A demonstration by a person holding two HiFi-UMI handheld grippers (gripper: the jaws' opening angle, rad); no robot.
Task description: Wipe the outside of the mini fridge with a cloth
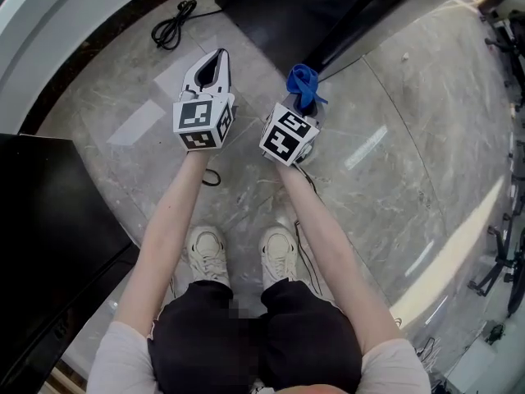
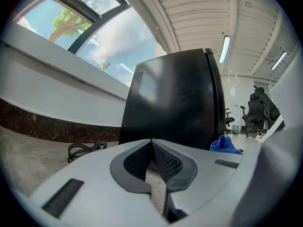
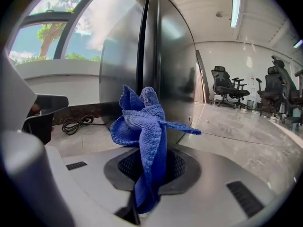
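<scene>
The black mini fridge (image 1: pixel 328 11) stands on the marble floor just ahead of me; it fills the left gripper view as the fridge (image 2: pixel 175 98) and the right gripper view as the fridge (image 3: pixel 163 56), door shut. My right gripper (image 1: pixel 302 98) is shut on a blue cloth (image 1: pixel 303 82), which sticks up bunched from its jaws as the cloth (image 3: pixel 142 126), a short way from the fridge's front corner. My left gripper (image 1: pixel 216 60) is beside it, jaws shut with nothing between them, and it sees the cloth (image 2: pixel 225 144) at its right.
A coiled black cable (image 1: pixel 172 25) lies on the floor left of the fridge, by the wall. A black cabinet (image 1: pixel 49 245) stands at my left. Another thin cable (image 1: pixel 212 176) runs by my shoes. Office chairs (image 3: pixel 227 86) stand far off to the right.
</scene>
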